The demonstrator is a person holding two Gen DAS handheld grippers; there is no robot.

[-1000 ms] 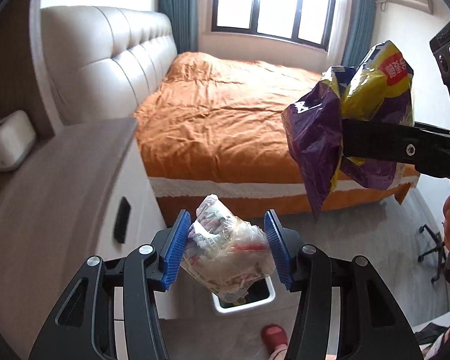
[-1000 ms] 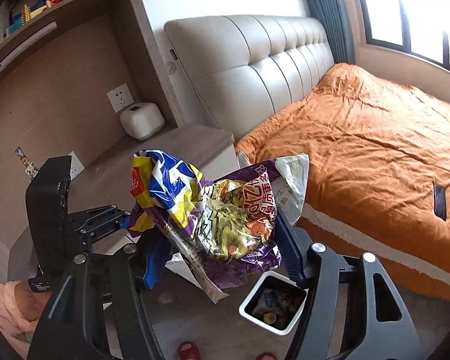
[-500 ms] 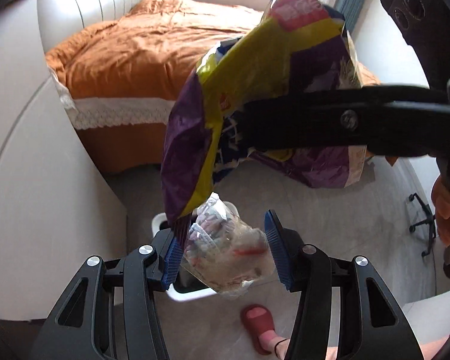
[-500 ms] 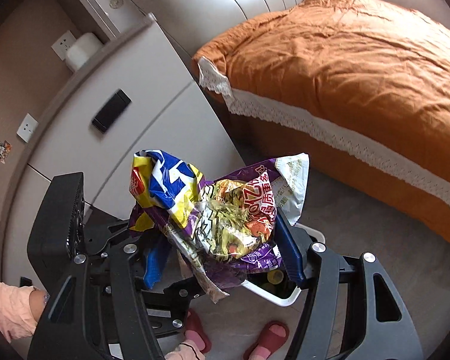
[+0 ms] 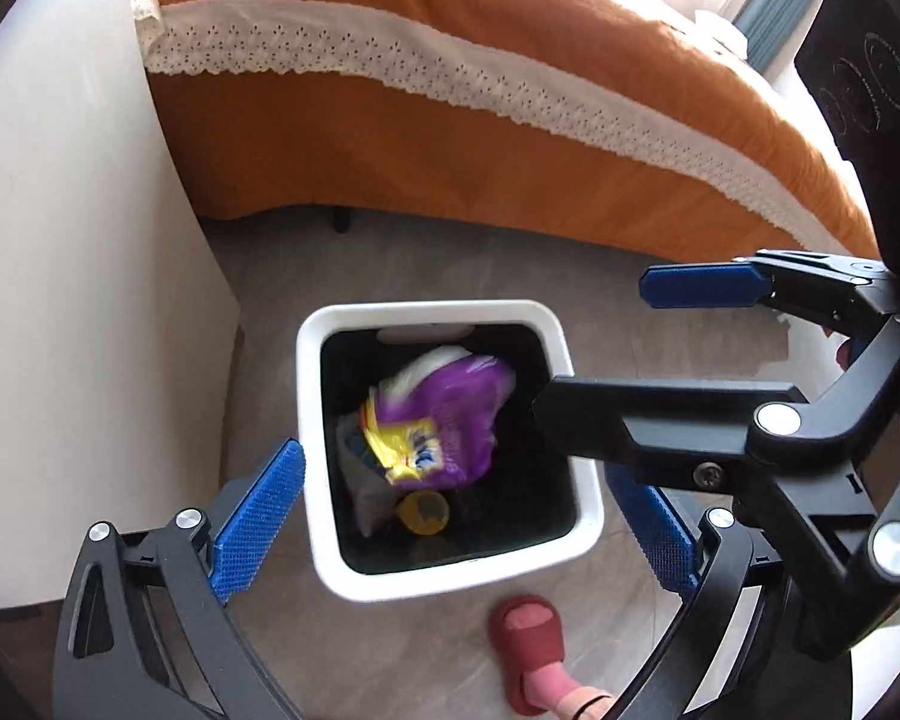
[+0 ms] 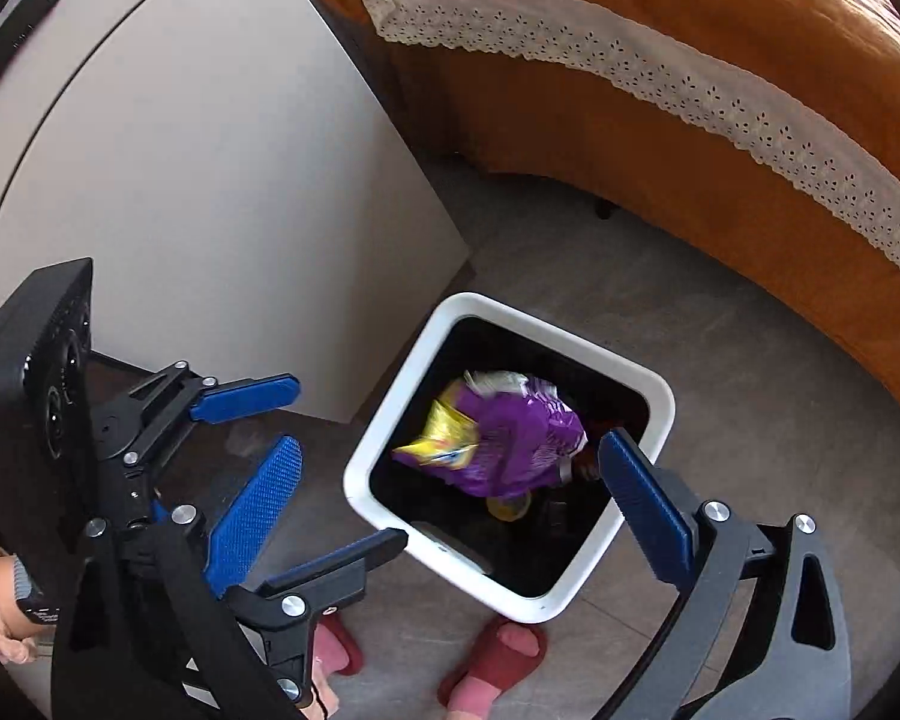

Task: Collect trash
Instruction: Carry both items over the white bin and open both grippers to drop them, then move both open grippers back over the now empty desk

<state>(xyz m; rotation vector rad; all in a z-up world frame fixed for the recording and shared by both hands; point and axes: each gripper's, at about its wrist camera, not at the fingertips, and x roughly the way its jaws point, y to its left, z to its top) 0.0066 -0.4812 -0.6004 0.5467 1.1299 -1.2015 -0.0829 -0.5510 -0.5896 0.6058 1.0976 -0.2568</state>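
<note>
- Both claws, left gripper (image 5: 456,522) and right gripper (image 6: 450,498), are opening wide, nothing between them.
- Purple snack bag (image 5: 450,414) lies inside the white bin (image 5: 438,315); this drop looks done.

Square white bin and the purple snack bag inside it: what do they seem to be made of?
The square white bin looks like smooth moulded plastic: rounded corners, even soft sheen. The purple snack bag seems to be glossy printed film, crumpled, with bright highlights; blur leaves any foil lining open.
</note>
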